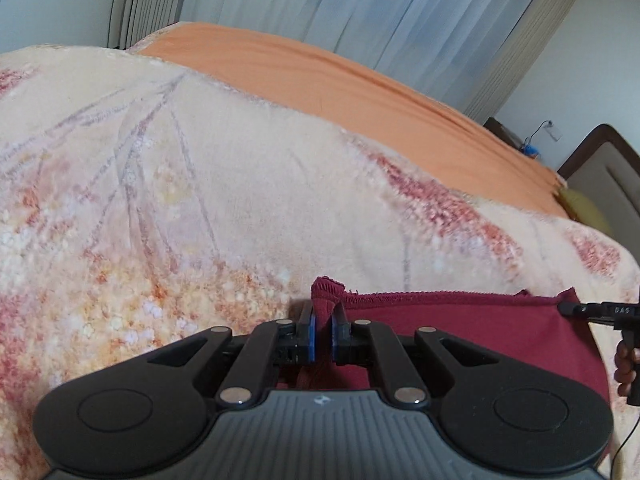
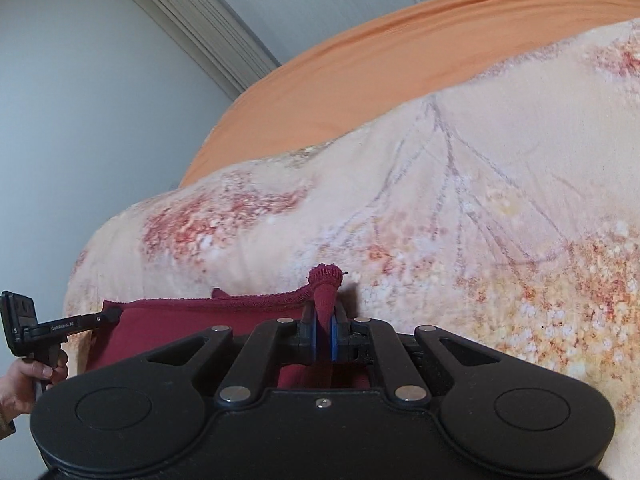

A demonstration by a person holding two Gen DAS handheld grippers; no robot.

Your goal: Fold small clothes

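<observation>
Stretching flat between the two tools, the dark red garment [image 1: 460, 328] lies on the flowered blanket [image 1: 180, 184] at the near edge of the bed, its stitched hem running straight from one pinched corner to the other; the left gripper [image 1: 322, 334] is clenched on one corner, a small peak of red cloth bunched up between its blue pads [image 1: 312, 332]; the right gripper [image 2: 324, 334] is clenched on the opposite corner in the same way, the cloth poking up above its blue pads [image 2: 313, 338]. Beyond the blanket an orange sheet [image 1: 360, 80] covers the far side of the bed; pale curtains [image 1: 360, 4] hang behind it; nothing lies on the blanket ahead of the garment.

Only the left view shows the padded headboard [image 1: 600, 176] at the right, a yellow pillow [image 1: 580, 204] tucked beside it, and a small blue thing on a stand by the wall, too small to make out; it also catches the tip of the other tool at the garment's far corner. Only the right view shows a plain white wall [image 2: 80, 120] at the left, and the person's left hand [image 2: 28, 384] gripping the handle of the other tool, whose tip meets the garment's far corner.
</observation>
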